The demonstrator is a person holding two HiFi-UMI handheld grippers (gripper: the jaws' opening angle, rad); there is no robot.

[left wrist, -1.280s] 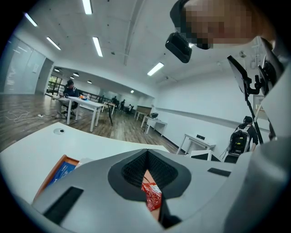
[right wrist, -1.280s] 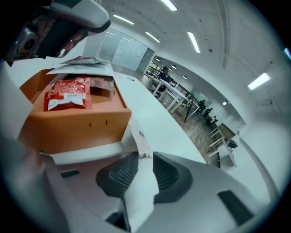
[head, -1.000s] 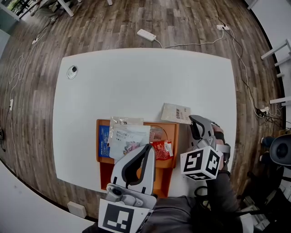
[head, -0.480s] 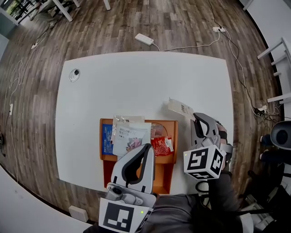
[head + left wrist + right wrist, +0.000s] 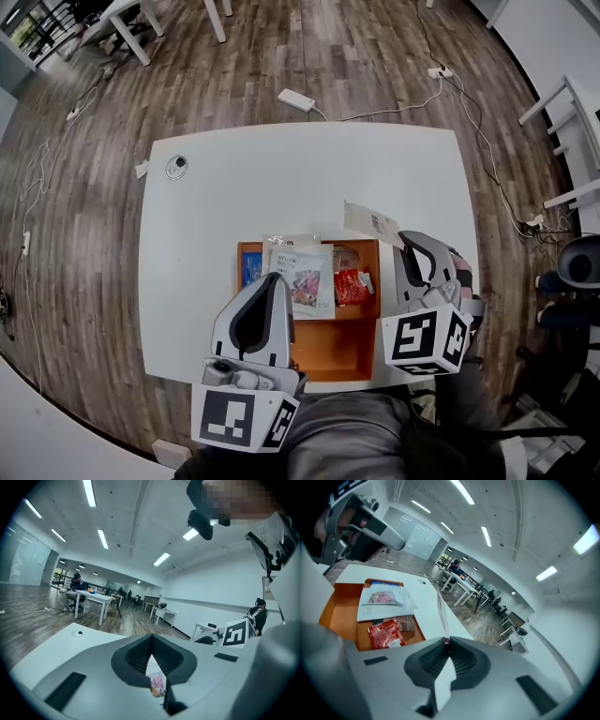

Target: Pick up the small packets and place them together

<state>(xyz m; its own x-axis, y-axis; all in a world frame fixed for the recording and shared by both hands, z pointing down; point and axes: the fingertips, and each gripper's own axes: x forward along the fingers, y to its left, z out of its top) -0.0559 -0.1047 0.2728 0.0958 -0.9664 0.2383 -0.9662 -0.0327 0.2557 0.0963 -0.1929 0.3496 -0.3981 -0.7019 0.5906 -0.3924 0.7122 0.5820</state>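
An orange tray (image 5: 334,345) sits on the white table (image 5: 281,187), near its front edge. In the tray lie a white picture packet (image 5: 306,281), a red packet (image 5: 352,286) and a blue packet (image 5: 250,270). My right gripper (image 5: 405,246) is shut on the edge of a thin pale packet (image 5: 371,223), held tilted above the table just right of the tray. In the right gripper view this packet (image 5: 440,613) stands edge-on from the closed tips (image 5: 446,641), with the tray (image 5: 340,620) to the left. My left gripper (image 5: 272,279) hovers over the picture packet, shut with nothing in it (image 5: 151,635).
A small round object (image 5: 175,167) lies near the table's far left corner. A power strip (image 5: 296,98) and cables lie on the wood floor beyond the table. White furniture (image 5: 572,122) stands at the right.
The right gripper has lifted the pale packet off the table, so it now hangs tilted in the air. The left gripper has shifted left over the tray, from the red packet towards the picture packet.
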